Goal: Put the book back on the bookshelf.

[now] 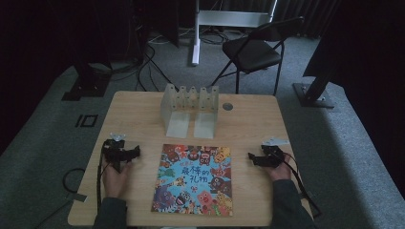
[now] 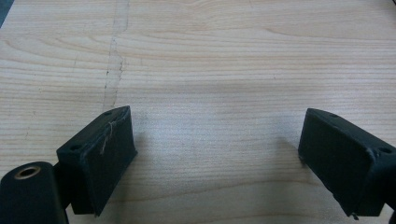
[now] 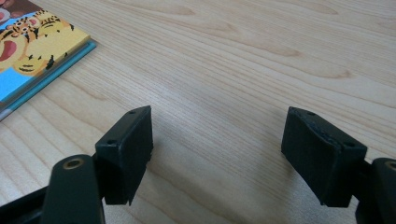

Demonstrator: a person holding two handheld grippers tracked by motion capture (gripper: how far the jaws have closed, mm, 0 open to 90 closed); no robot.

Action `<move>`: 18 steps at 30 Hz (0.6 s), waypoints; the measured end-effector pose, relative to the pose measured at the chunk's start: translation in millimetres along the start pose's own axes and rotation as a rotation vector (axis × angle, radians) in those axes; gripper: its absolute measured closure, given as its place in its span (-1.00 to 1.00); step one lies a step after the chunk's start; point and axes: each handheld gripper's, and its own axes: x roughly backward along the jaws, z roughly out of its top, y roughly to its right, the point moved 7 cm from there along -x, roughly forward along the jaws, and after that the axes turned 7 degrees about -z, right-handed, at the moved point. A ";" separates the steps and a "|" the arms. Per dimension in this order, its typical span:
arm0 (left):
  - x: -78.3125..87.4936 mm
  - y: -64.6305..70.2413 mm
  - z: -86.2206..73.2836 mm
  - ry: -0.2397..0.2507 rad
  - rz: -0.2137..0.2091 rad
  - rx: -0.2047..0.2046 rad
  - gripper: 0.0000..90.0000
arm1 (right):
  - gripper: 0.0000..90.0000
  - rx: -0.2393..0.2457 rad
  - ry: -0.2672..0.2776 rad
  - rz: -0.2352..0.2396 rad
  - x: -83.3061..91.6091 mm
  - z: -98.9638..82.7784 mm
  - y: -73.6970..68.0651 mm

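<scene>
A: L to R, what's the risk? The left gripper (image 1: 125,155) sits on the table (image 1: 138,119), left of the book (image 1: 195,180), jaws wide w/ nothing between them; the left gripper view has bare wood betw. the pads (image 2: 105,154).

B: Main worry is the book itself. It lies flat, cover up, at the table's middle near the front edge. A flat thin thing gives the jaws no edge to bite. If either gripper comes in level, the pads prob. skate over the cover or shove the book along instead of lifting it.

A: And toward the front?

B: Its near edge looks close to the table's rim, so a push that way could tip it off. Pushed the other way, it'd run into the clear file rack (image 1: 190,110) standing behind it, apart from it for now.

A: How does the book look?

B: Bright cartoon animals on a blue ground, big characters mid-cover, thin w/ a teal edge (image 3: 51,60). Glossy, by the look of it, so slippery is a fair guess.

A: The right side?

B: The right gripper (image 1: 255,159) rests on the table right of the book, apart from it, jaws also spread wide and empty. Cables trail from both grippers; a snag could jerk a hand mid-lift.
</scene>
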 end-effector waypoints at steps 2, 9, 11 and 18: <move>0.0 0.0 0.0 0.000 -0.001 0.000 -0.76 | -0.48 0.001 -0.001 0.003 -0.1 0.0 -0.4; 0.1 -0.1 0.0 0.000 0.002 0.002 -0.76 | -0.48 -0.002 -0.002 0.000 -0.1 0.1 -0.7; 0.1 -0.2 0.0 -0.001 0.003 0.002 -0.76 | -0.47 -0.004 -0.001 -0.003 0.1 0.1 -1.0; 1.6 -0.2 -1.1 0.003 -0.003 -0.005 -0.74 | -0.03 -0.003 -0.017 -0.007 5.4 0.2 -3.7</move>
